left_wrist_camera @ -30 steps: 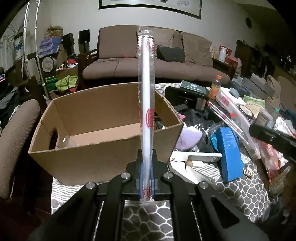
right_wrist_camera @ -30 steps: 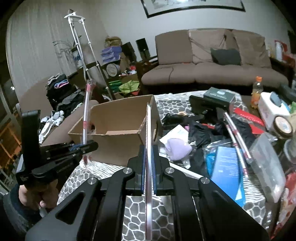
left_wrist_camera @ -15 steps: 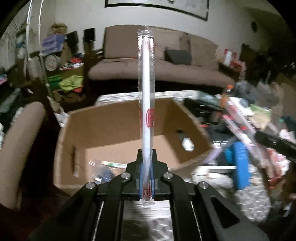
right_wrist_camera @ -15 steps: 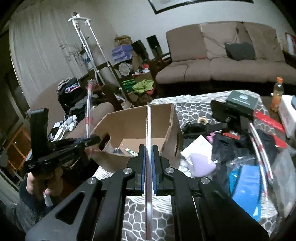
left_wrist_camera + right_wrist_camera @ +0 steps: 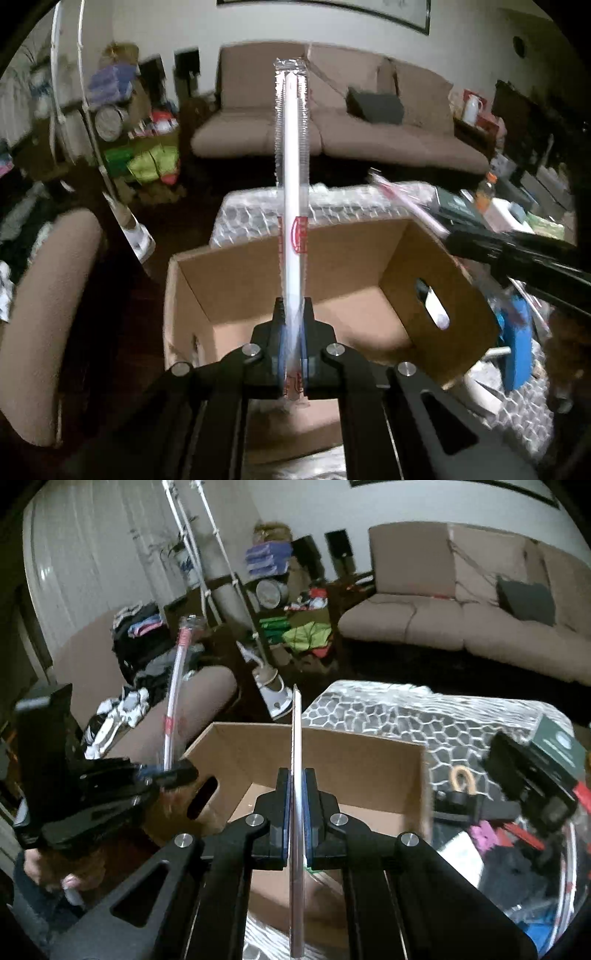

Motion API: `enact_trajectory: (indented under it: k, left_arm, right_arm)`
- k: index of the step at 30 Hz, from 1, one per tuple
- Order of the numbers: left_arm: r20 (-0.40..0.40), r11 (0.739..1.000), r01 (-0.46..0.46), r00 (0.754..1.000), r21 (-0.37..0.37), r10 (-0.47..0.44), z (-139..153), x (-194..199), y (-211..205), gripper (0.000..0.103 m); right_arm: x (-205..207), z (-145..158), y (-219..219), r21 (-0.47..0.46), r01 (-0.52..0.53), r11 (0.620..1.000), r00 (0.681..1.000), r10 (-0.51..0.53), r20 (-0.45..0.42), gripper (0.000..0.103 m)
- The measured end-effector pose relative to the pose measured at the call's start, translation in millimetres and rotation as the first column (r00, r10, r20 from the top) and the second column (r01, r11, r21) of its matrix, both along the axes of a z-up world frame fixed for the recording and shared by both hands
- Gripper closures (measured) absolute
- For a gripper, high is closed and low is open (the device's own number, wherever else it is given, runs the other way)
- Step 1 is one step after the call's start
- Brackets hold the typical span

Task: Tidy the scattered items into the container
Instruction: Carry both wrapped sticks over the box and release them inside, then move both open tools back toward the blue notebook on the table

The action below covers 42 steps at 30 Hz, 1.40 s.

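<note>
I have the left hand-held gripper (image 5: 293, 354) clamped on a wrapped straw (image 5: 291, 184), which stands up and away from the jaws above the open cardboard box (image 5: 369, 251). The right hand-held gripper (image 5: 295, 827) is likewise closed, on a second wrapped straw (image 5: 296, 775) seen edge-on, and it too hangs over the box, which sits near the left edge of the patterned surface (image 5: 388, 712).

To do this drop well, I judge I should tip each straw forward and down so its far end points inside the walls before I let go (upright, a long straw could topple over the rim). I would release one side at a time, keeping the two grippers apart since they crowd the same opening. The straws are light and slippery in their wrappers, so a low release seems safest. More clutter waits toward the right side of the surface.
</note>
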<state>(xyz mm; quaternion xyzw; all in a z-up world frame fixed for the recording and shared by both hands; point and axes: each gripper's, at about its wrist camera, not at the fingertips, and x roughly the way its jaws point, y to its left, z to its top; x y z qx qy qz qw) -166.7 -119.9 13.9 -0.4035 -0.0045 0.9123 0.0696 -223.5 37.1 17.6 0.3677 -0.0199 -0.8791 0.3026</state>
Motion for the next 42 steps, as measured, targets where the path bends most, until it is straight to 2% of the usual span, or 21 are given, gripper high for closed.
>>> enact_trajectory:
  k: [8, 14, 17, 18, 19, 20, 21, 23, 29, 33, 37, 42]
  left_arm:
    - [0.149, 0.999, -0.024, 0.988, -0.04, 0.03, -29.0, -13.4, -10.5, 0.097]
    - [0.185, 0.994, 0.054, 0.982, -0.098, -0.035, -31.8, -7.0, 6.6, 0.097]
    - [0.219, 0.986, 0.071, 0.975, -0.153, -0.036, -39.5, -6.9, 15.3, 0.096]
    - [0.219, 0.985, 0.065, 0.975, -0.16, -0.029, -39.4, -7.1, 15.5, 0.093]
    - [0.22, 0.985, 0.057, 0.975, -0.161, -0.021, -38.7, -7.7, 14.9, 0.086]
    - [0.218, 0.986, 0.049, 0.976, -0.159, -0.013, -37.1, -7.8, 13.6, 0.071]
    - [0.211, 0.987, 0.04, 0.977, -0.154, -0.007, -34.5, -7.6, 11.4, 0.049]
    - [0.182, 0.991, 0.023, 0.983, -0.134, 0.001, -27.2, -5.5, 7.0, 0.029]
    - [0.086, 0.999, -0.018, 0.996, -0.032, 0.021, -8.8, 2.2, -1.1, 0.028]
    - [-0.041, 0.999, -0.004, 0.999, 0.049, 0.006, 14.5, 17.1, 1.5, 0.028]
    - [-0.16, 0.996, 0.031, 0.987, 0.079, -0.018, 29.5, 35.2, 14.6, 0.028]
    - [-0.271, 0.995, 0.072, 0.961, 0.076, -0.049, 37.3, 59.6, 39.4, 0.028]
  right_arm:
    - [-16.1, -42.8, -26.7, 0.1, 0.001, 0.995, 0.998, -0.007, 0.058, 0.097]
    - [-16.9, -50.8, -22.7, 0.078, -0.004, 0.997, 0.996, -0.002, 0.085, 0.096]
    - [-15.9, -49.9, -22.7, 0.083, -0.016, 0.996, 0.996, 0.008, 0.089, 0.087]
    - [-15.1, -48.2, -21.3, 0.077, -0.016, 0.997, 0.996, 0.01, 0.087, 0.08]
    - [-13.0, -45.4, -17.9, 0.069, -0.014, 0.998, 0.997, 0.008, 0.081, 0.076]
    - [-10.9, -42.6, -14.3, 0.06, -0.011, 0.998, 0.997, 0.006, 0.074, 0.075]
    - [-9.6, -38.8, -8.5, 0.05, 0.0, 0.999, 0.998, -0.003, 0.07, 0.075]
    - [-7.0, -31.3, 3.2, 0.028, 0.02, 0.999, 0.998, -0.022, 0.062, 0.075]
    - [13.9, 1.5, 57.6, 0.005, 0.083, 0.997, 0.997, -0.083, 0.006, 0.073]
    - [38.5, 24.1, 111.3, -0.007, 0.153, 0.988, 0.988, -0.153, -0.036, 0.07]
    - [60.5, 35.5, 162.1, 0.018, 0.235, 0.972, 0.971, -0.234, -0.057, 0.067]
    - [87.7, 28.8, 208.9, 0.075, 0.315, 0.946, 0.949, -0.312, -0.052, 0.067]
